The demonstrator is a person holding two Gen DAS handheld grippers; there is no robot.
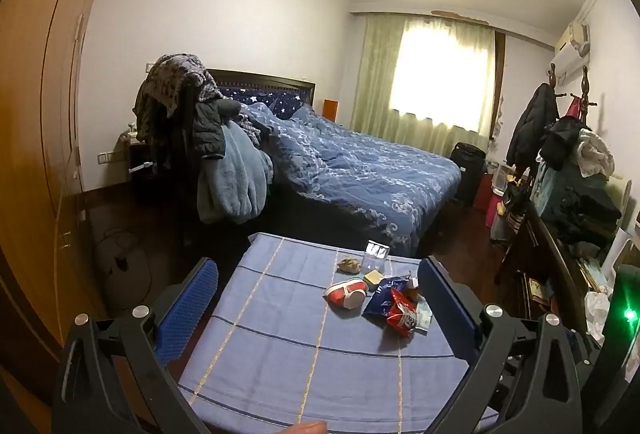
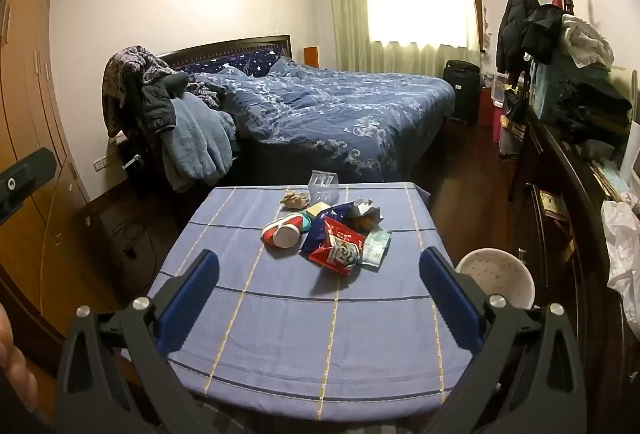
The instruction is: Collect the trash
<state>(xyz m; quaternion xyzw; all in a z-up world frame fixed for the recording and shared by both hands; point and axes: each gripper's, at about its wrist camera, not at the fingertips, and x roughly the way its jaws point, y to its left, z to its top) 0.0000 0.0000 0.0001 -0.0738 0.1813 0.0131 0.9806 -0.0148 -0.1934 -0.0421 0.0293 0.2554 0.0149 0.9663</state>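
Trash lies in a heap on a table with a blue checked cloth (image 2: pixel 280 314): a red snack bag (image 2: pixel 336 248), a blue wrapper (image 2: pixel 322 226), a green packet (image 2: pixel 376 248), a crumpled foil wrapper (image 2: pixel 362 212), a red and white cup on its side (image 2: pixel 282 232), a brown crumpled scrap (image 2: pixel 295 199) and a clear plastic cup (image 2: pixel 324 185). The heap shows in the left wrist view too, with the red bag (image 1: pixel 402 316) and the red cup (image 1: pixel 346 292). My left gripper (image 1: pixel 316 310) is open and empty, short of the heap. My right gripper (image 2: pixel 320 294) is open and empty, also short of it.
A white bin (image 2: pixel 498 280) stands by the table's right edge. A bed with blue bedding (image 2: pixel 340 114) lies beyond the table, a chair piled with clothes (image 2: pixel 168 114) to its left. A dark cluttered dresser (image 2: pixel 568 174) runs along the right. Wardrobes (image 2: pixel 28 114) line the left.
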